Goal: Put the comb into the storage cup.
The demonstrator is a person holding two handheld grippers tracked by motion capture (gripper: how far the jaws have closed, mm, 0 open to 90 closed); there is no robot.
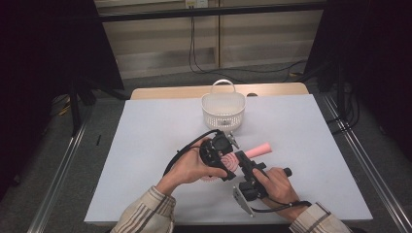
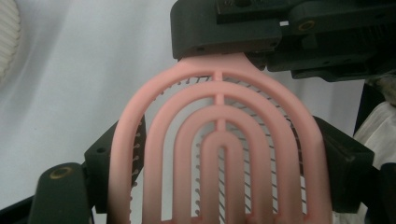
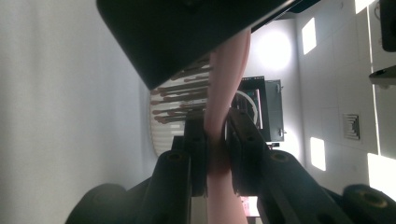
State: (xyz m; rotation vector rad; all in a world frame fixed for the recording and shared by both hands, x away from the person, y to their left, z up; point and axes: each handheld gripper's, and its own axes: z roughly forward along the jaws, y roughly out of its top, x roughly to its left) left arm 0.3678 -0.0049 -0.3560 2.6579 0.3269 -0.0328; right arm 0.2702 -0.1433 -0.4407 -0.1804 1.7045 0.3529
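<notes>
A pink hairbrush (image 1: pixel 232 161) with an arched open head is held above the white table between both grippers. My left gripper (image 1: pixel 217 154) grips the head across its width; in the left gripper view its jaws press on both outer edges of the brush head (image 2: pixel 219 140). My right gripper (image 1: pixel 247 167) is shut on the brush's narrow neck, and the pink handle (image 1: pixel 259 149) sticks out past it to the right. The right gripper view shows its jaws pinching the pink neck (image 3: pixel 218 116), with bristles (image 3: pixel 180 100) at the left. The right gripper (image 2: pixel 280 28) also appears across the top of the left gripper view.
A white perforated basket (image 1: pixel 223 109) with a hoop handle stands on the table (image 1: pixel 145 145) just behind the hands, and its rim (image 2: pixel 7 37) is at the left edge of the left gripper view. Cables trail from both grippers. Metal rails run along both sides of the table.
</notes>
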